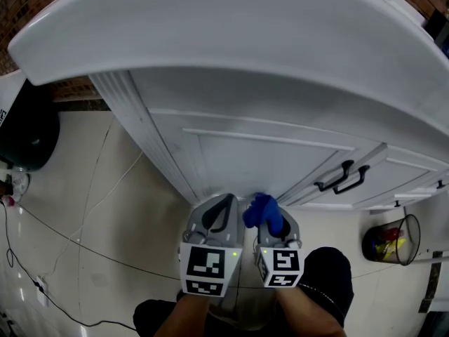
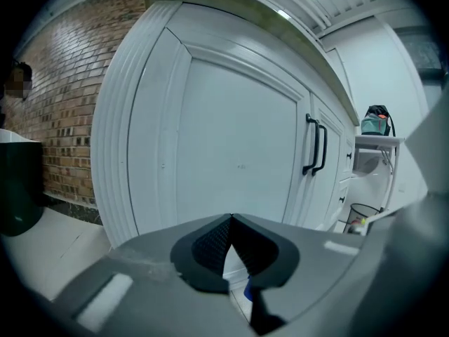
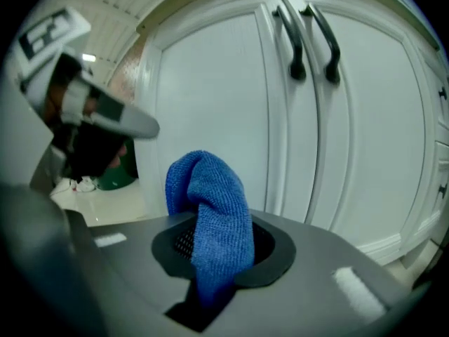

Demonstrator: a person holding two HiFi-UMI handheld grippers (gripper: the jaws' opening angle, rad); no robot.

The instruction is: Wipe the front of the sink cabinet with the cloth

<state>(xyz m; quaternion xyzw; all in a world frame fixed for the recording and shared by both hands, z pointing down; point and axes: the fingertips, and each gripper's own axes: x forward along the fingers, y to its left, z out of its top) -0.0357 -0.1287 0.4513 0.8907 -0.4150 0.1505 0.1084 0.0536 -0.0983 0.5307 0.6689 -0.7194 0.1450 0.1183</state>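
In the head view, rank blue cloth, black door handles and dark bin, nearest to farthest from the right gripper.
1. Blue cloth: clamped in the right gripper's tongs.
2. Black door handles: up to its right.
3. Dark bin: far left on the floor.

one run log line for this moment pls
right gripper: shut on blue cloth | left gripper: shut, empty | sink cabinet front: faced by both grippers, cloth contact unclear

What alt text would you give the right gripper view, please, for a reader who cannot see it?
The right gripper is shut on a blue microfibre cloth, facing white panelled cabinet doors with two black bar handles.
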